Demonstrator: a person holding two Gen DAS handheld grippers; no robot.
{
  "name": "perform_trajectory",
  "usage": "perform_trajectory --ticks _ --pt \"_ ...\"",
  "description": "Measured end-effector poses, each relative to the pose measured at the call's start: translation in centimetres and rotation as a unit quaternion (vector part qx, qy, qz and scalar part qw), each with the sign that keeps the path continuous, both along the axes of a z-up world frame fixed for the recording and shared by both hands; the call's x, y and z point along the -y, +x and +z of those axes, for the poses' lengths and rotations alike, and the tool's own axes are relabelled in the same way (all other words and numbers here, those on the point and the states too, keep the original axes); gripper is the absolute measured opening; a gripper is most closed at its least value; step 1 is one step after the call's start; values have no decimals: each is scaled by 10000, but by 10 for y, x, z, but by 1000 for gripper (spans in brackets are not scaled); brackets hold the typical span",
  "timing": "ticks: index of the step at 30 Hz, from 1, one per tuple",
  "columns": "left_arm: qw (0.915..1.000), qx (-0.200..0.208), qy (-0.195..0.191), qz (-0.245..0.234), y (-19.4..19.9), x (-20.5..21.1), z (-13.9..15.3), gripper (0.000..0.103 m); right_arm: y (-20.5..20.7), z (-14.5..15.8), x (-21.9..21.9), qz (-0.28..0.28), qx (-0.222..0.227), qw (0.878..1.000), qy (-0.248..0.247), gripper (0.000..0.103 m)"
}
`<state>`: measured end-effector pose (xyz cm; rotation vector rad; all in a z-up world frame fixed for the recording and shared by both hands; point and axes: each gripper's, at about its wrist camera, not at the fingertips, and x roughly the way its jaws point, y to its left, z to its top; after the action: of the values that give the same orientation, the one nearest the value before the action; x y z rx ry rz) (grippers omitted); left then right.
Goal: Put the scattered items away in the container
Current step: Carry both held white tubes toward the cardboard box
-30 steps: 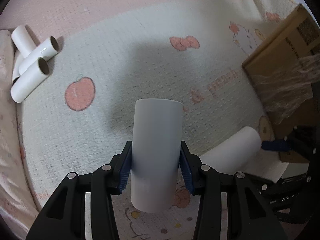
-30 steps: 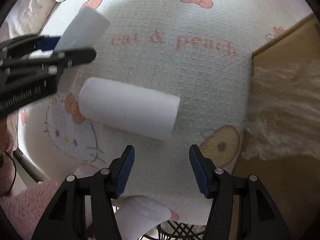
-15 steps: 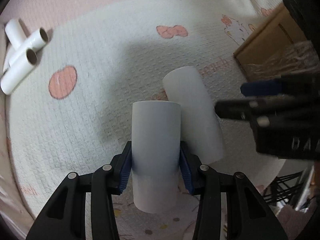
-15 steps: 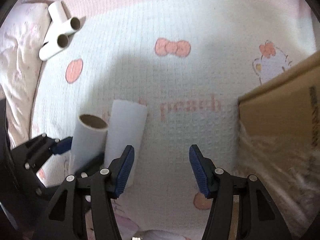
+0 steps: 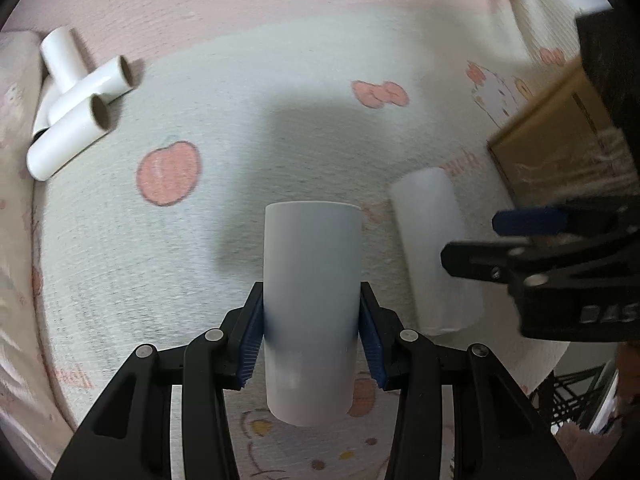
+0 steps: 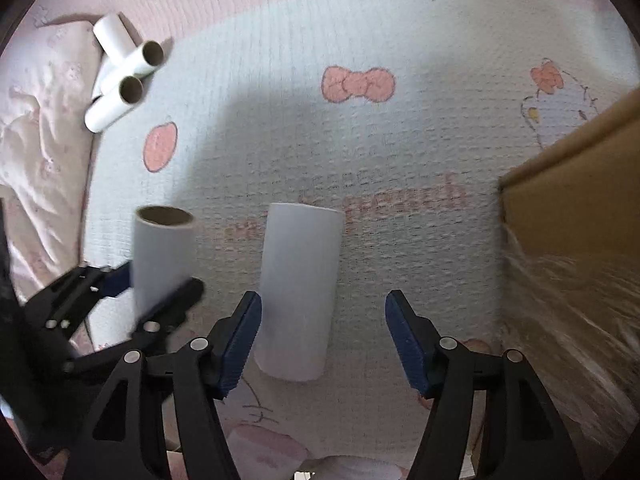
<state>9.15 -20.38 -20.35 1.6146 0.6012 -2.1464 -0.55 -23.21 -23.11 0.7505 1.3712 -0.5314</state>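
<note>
Blanket (image 6: 420, 128): spread beneath everything.
Box (image 6: 572, 208): seen at the right edge.
Left claw (image 5: 312, 344): clamped on a grey tube (image 5: 311, 304).
Right claw (image 6: 324, 340): held wide open around a lying white tube (image 6: 298, 292).

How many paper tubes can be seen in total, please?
5: one held in the left gripper, one lying before the open right gripper, and a pile of three at the far left. Others may be hidden in the cardboard box.

Dim, soft shadows on blanket (image 5: 248, 128); edges blurred, fisheye-warped, dark-vignetted.
</note>
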Motion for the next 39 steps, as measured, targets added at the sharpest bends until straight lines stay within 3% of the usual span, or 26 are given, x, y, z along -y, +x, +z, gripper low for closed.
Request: perform_trajectory --ticks 8,13,16,21,30,35,39 --pt "9994 -44 6 347 25 24 6 47 27 -30 -14 196 -336 9992 79 62" --pt "9990 -104 72 438 20 34 5 47 37 -33 -37 763 -697 9928 -605 57" --pt "9988 -91 103 480 25 37 4 47 37 -28 -41 779 -617 9927 -687 47" --pt "9991 -11 17 432 25 33 7 47 32 -21 -40 752 -508 9939 -627 44" --pt "9989 -279 -212 297 24 13 43 47 17 35 -47 782 -6 9930 -886 41" --pt "9973 -675 -264 72 7 -2 70 47 23 73 -51 802 215 9889 -1229 41" --pt "9956 -860 -363 -61 -8 -8 90 47 3 102 -51 784 318 9829 -1633 41"
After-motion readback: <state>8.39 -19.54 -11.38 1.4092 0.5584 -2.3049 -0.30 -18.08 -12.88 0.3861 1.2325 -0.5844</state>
